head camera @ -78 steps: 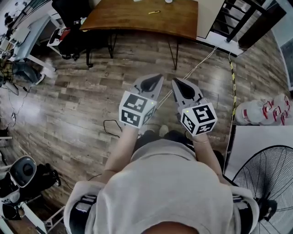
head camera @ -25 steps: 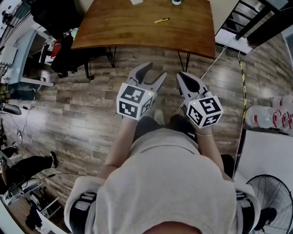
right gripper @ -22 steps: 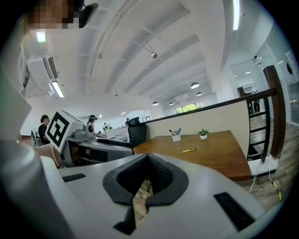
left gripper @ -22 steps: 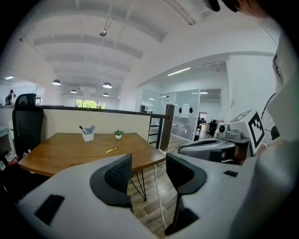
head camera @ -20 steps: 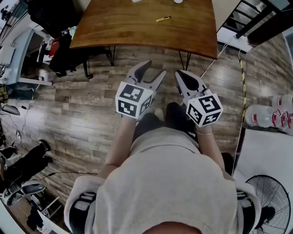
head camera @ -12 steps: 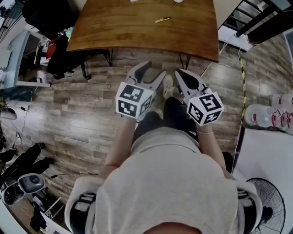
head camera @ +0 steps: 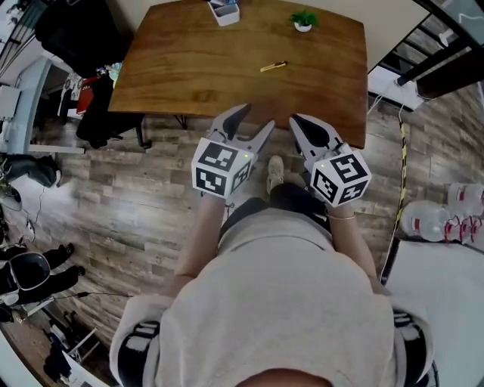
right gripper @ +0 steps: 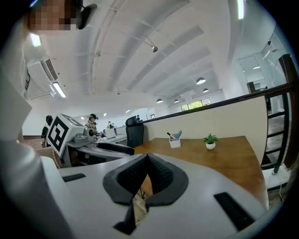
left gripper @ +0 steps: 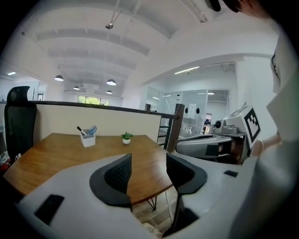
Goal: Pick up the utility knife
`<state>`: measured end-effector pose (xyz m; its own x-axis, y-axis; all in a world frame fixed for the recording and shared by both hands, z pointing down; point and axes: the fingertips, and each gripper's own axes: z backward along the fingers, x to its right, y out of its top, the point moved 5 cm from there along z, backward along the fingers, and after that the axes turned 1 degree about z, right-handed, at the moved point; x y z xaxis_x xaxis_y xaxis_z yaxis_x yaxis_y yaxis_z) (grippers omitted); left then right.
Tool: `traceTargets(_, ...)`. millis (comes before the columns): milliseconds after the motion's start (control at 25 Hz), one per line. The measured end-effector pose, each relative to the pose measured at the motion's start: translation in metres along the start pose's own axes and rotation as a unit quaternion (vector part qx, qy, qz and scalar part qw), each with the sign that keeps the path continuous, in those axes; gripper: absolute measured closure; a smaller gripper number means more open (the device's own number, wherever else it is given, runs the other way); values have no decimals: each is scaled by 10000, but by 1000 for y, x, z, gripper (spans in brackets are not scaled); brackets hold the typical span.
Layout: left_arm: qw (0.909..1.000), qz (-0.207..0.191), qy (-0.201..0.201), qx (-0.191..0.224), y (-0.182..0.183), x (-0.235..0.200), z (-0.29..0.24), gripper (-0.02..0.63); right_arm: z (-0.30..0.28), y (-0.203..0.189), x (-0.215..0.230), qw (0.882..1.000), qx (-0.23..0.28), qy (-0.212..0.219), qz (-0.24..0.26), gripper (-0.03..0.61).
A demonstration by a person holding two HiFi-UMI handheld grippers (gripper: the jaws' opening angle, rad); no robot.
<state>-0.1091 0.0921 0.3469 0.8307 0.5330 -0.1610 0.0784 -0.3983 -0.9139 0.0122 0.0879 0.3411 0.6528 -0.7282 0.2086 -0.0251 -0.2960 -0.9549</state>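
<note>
A yellow utility knife (head camera: 273, 66) lies on the brown wooden table (head camera: 189, 68), towards its far right part. Both grippers hover over the table's near edge, well short of the knife. In the head view my left gripper (head camera: 257, 117) stands open with nothing between its jaws. My right gripper (head camera: 297, 121) is shut and empty. The left gripper view shows its own gripper (left gripper: 148, 170) pointing across the table (left gripper: 60, 154). In the right gripper view its gripper (right gripper: 146, 161) has both pads together. Neither gripper view shows the knife.
A white pen holder (head camera: 224, 11) and a small potted plant (head camera: 303, 21) stand at the table's far edge. Black chairs and bags (head camera: 76, 38) crowd the left. Water bottles (head camera: 446, 219), a cable (head camera: 401, 151) and stair rails (head camera: 439, 53) are at the right.
The person has walked up to the table, so it and the knife sit nearer the grippers. The pen holder and plant have come into view. The left jaws have opened since the oldest frame.
</note>
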Motion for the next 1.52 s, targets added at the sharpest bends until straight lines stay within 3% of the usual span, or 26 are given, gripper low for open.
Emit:
traceTargets(480,9993,35,355,-139,55,-61,-90,379,-84,44,94,9991,2,417,-87,566)
traceTargets(800,9987,-32,350,-372,60,-70,-115,405,-99,47,120,9984,58,476,-284,566)
traceTargets(1000,9987,-83,198,-451,62,-77,-130,402,-97,47,132,9990,92,240,-352,566)
traceTargets(1520,9925,-595,-751,-763,82,-91,-182,385,-93,57,168,9950,221,-802,-555,566)
